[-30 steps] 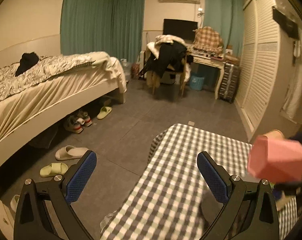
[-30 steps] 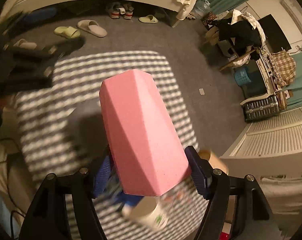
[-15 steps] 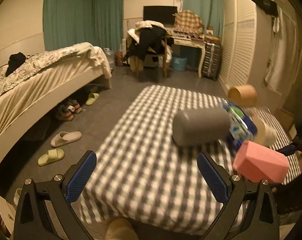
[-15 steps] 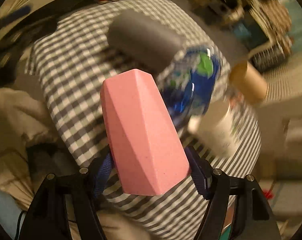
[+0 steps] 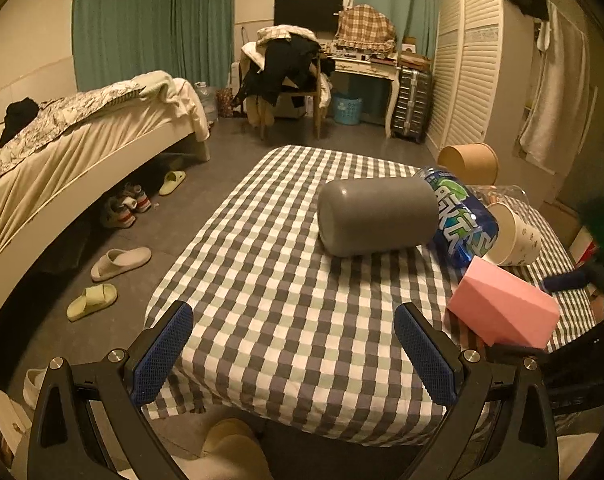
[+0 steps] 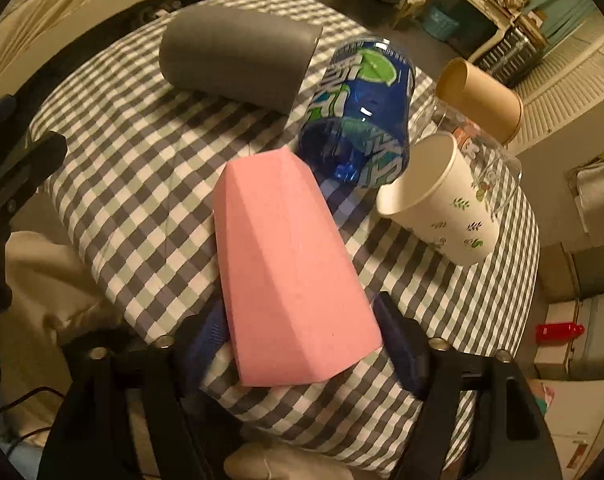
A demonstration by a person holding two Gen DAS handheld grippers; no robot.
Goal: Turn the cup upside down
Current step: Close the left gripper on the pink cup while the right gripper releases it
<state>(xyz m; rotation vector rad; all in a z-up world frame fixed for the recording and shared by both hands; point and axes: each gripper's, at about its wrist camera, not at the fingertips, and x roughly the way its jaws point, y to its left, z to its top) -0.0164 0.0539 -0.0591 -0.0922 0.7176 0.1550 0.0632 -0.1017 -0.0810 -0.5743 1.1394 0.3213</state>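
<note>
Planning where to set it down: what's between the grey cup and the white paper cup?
The blue cup, on its side between the grey cup and white paper cup, clearest from the right wrist.

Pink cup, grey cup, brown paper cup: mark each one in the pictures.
pink cup point(image 6: 289, 264), right wrist view, on its faceted side wall.
grey cup point(image 5: 376, 216), left wrist view, on the middle of its side.
brown paper cup point(image 6: 486, 98), right wrist view, on its outer wall.

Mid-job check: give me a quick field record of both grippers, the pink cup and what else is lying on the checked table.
right gripper: shut on pink cup
pink cup state: held tilted over the near part of the checked table
left gripper: open, empty, over the table's near edge
lying on their sides: grey cup, blue cup, white paper cup, brown paper cup
clear glass: behind the white paper cup
</note>
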